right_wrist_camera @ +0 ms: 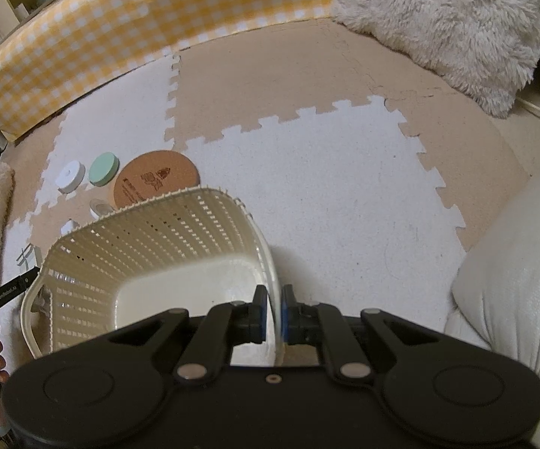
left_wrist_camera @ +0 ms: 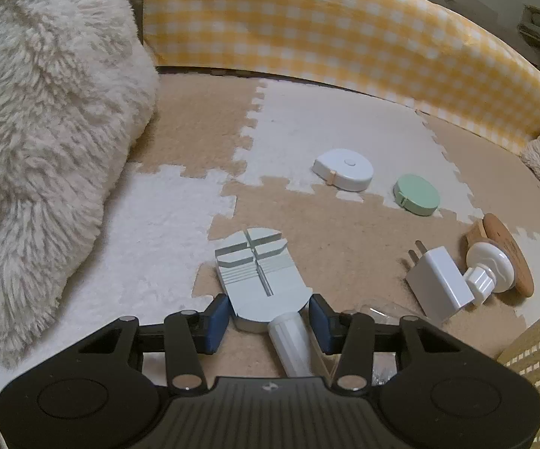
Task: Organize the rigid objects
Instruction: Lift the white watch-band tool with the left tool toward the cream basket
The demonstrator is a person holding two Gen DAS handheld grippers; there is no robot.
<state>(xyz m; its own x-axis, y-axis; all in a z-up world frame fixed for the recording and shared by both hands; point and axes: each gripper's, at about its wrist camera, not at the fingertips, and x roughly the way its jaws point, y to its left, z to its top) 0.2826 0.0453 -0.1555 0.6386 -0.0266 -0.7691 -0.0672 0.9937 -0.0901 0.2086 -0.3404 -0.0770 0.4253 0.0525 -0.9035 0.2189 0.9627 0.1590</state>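
Black tool (left_wrist_camera: 270, 320), blue pads (left_wrist_camera: 217, 321), silver pivot screws

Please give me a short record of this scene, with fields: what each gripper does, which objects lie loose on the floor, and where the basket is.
left gripper: pads at both sides of the blue tool on the mat; contact not clear
right gripper: shut on the basket rim
loose on mat: white round case, green round case, white plug, cork disc, white knob
basket: on the mat, nothing visible inside
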